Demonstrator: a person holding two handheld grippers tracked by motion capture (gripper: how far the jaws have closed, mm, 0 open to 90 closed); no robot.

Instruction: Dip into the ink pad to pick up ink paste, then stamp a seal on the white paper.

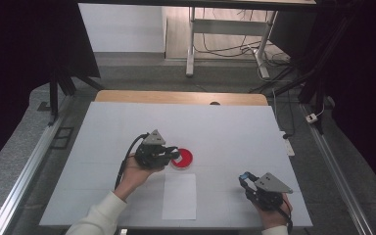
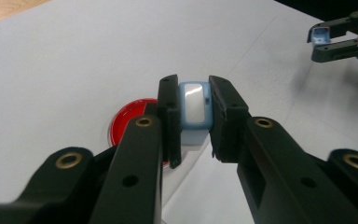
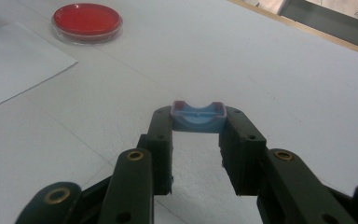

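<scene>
Left gripper [image 2: 195,116] jaws clamp a pale-blue piece [image 2: 194,109]; right gripper [image 3: 198,126] jaws clamp a blue cap [image 3: 198,116].

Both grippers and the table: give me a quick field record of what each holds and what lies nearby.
left gripper: shut on a small light-blue block with a white face, held above the table
right gripper: shut on a small blue open-topped plastic piece at its jaw tips
round red dish with clear rim: on the white table, just beside the left gripper
white paper sheet: flat, near edge, between the hands
</scene>
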